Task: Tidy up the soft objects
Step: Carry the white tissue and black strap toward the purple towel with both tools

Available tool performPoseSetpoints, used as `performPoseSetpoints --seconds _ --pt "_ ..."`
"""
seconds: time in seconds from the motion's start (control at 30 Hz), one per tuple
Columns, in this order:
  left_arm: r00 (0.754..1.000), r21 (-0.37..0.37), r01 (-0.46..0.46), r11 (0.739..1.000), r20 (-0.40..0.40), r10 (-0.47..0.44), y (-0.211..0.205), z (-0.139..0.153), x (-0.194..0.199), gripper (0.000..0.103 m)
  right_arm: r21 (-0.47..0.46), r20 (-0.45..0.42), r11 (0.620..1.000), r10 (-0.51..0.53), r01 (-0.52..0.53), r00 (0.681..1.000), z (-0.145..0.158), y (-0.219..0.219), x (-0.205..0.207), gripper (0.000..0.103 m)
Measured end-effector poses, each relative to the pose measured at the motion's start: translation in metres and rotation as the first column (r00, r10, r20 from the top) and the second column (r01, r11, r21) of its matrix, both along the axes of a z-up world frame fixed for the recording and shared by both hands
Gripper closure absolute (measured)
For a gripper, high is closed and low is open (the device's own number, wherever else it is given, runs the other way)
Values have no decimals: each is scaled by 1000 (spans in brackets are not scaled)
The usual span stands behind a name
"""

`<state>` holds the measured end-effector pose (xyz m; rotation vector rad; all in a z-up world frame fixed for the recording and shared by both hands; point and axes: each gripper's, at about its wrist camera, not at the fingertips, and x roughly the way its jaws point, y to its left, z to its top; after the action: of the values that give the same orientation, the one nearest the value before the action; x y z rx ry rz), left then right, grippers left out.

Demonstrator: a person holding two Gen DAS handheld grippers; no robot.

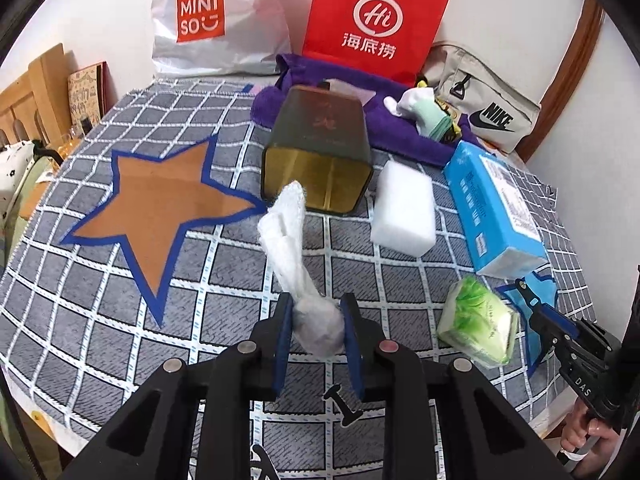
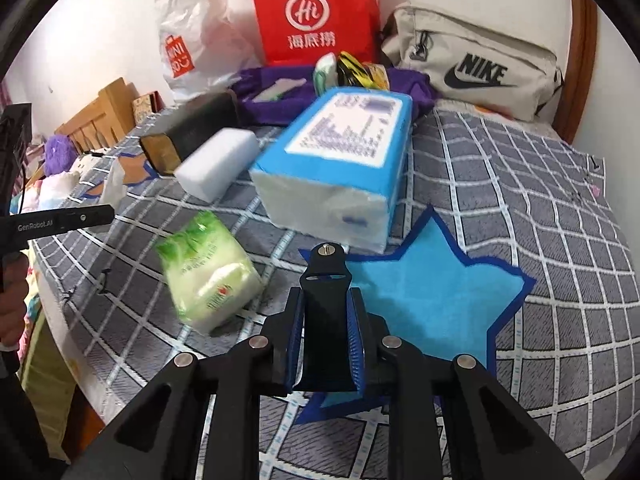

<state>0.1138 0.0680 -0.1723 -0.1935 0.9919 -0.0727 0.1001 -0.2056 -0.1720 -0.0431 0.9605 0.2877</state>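
My left gripper (image 1: pixel 318 308) is shut on a white sock (image 1: pixel 286 224), pinched at its grey bunched end; the rest of the sock sticks up and away, above the checked cloth (image 1: pixel 120 280) just right of the brown star (image 1: pixel 160 204). My right gripper (image 2: pixel 327 304) is shut on a black watch strap (image 2: pixel 326 316) that stands up between the blue pads, over the left edge of the blue star (image 2: pixel 432 292). A green-and-white tissue pack (image 2: pixel 208 276) lies to its left, and the same tissue pack (image 1: pixel 476 320) shows in the left wrist view beside the right gripper (image 1: pixel 528 292).
A dark open tin (image 1: pixel 320 148) lies on its side, with a white foam block (image 1: pixel 404 208) and a blue tissue box (image 1: pixel 496 208) to its right. Behind are a purple towel (image 1: pixel 400 120) with socks, a red paper bag (image 1: pixel 372 16), a white plastic bag (image 1: pixel 212 16) and a beige bag (image 1: pixel 488 112).
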Motion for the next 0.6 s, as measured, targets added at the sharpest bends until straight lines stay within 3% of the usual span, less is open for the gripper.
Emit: performPoseSetpoints --seconds 0.6 --pt "996 24 8 1000 84 -10 -8 66 20 80 48 89 997 51 -55 995 67 6 25 82"
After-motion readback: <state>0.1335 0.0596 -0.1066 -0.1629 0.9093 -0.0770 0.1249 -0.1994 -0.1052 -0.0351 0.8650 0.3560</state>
